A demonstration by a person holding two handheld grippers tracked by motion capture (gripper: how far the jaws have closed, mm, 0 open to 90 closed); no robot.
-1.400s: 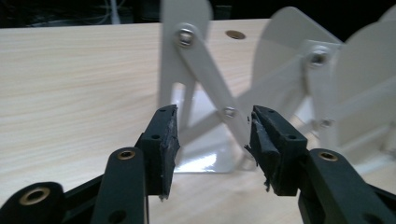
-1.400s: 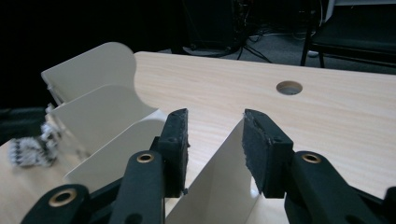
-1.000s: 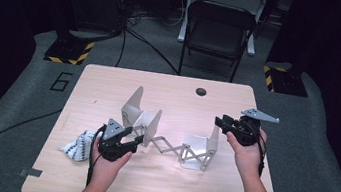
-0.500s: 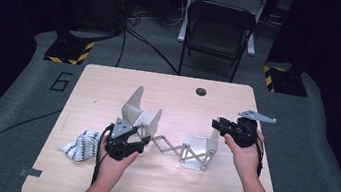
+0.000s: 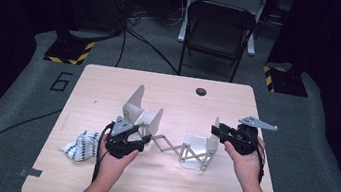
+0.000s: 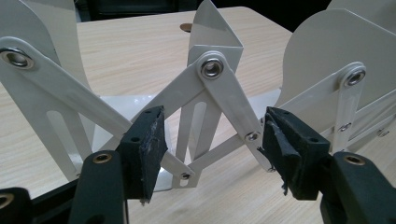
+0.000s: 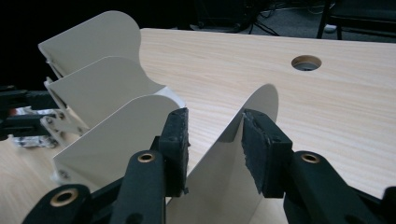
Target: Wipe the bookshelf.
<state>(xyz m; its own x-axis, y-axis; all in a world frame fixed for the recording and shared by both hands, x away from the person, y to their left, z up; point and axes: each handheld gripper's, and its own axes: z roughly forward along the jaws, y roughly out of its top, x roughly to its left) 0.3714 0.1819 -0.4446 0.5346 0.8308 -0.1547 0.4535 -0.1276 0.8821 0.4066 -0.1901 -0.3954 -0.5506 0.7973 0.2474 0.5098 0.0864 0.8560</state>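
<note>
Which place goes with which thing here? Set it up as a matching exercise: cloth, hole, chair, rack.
Things:
1. cloth
2. hole
3. chair
4. rack

Places:
A. beyond the table
B. near the table's left edge
C. stretched out mid-table
D. near the table's far edge

Pairs: 1-B, 2-D, 3-A, 4-C
</note>
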